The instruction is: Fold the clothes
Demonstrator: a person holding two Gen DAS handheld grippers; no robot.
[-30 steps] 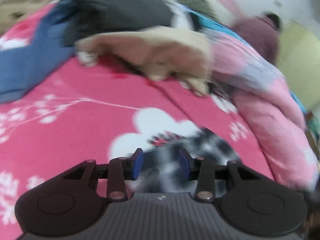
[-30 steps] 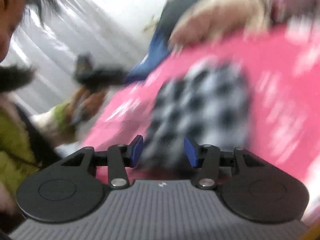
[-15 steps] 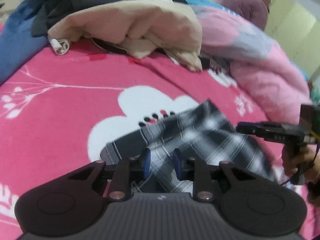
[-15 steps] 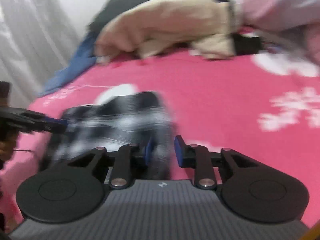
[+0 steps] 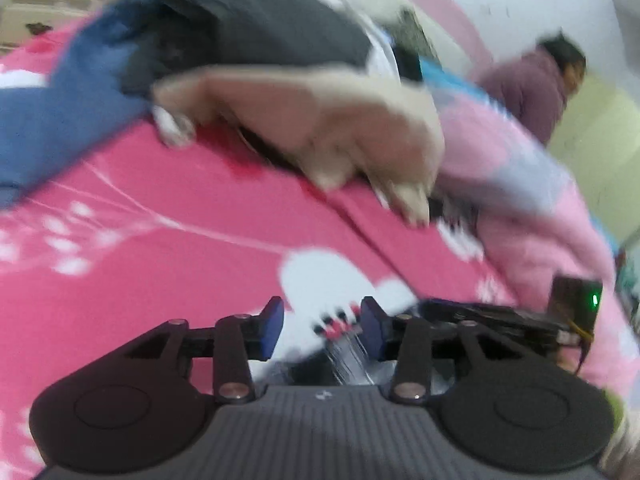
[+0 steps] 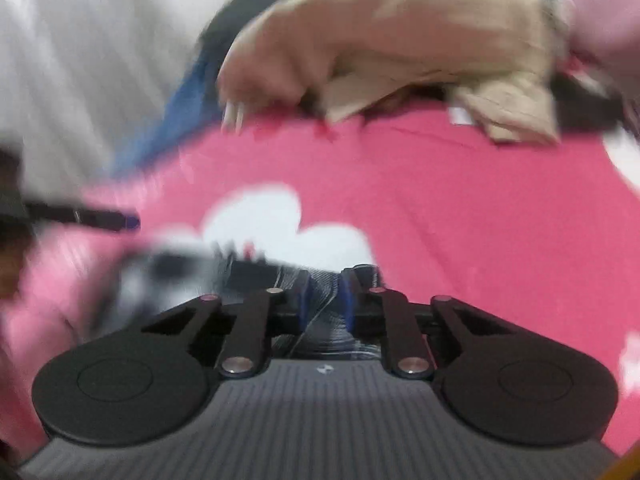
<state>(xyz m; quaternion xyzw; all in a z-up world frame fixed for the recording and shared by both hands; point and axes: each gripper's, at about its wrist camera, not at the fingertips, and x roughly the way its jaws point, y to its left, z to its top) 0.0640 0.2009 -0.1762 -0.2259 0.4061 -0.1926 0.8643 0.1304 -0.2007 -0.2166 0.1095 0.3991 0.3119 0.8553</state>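
**On the pink bed: plaid cloth pinched at one end, let go at the other**

Down at the near edge of the bed, the black-and-white checked cloth (image 6: 320,308) lies low on the pink flowered bedspread (image 6: 460,208), right over the big white flower print. The right gripper (image 6: 325,300) has its blue pads either side of a bunched-up bit of that cloth and the jaws are closing in on it; the fabric fills the gap and looks squeezed between them. From the other side, the left gripper (image 5: 322,322) stands with its jaws opening, pads clearly apart. The cloth's edge (image 5: 344,360) sits low between them, but the pads aren't pressing on it as far as I can see. Both views are pretty smeary, so the cloth's exact folds are anyone's guess.

Further up the bed there's a heap of other clothes: a beige garment (image 5: 320,128) on top at the front, a dark grey one (image 5: 260,24) behind it and something blue (image 5: 60,120) spilling off to the left. A pink quilt (image 5: 520,200) is bundled along the right side. No baskets or bins that I can make out, everything's just loose on the bedspread. Another person in a maroon top (image 5: 528,88) is over by the far wall.
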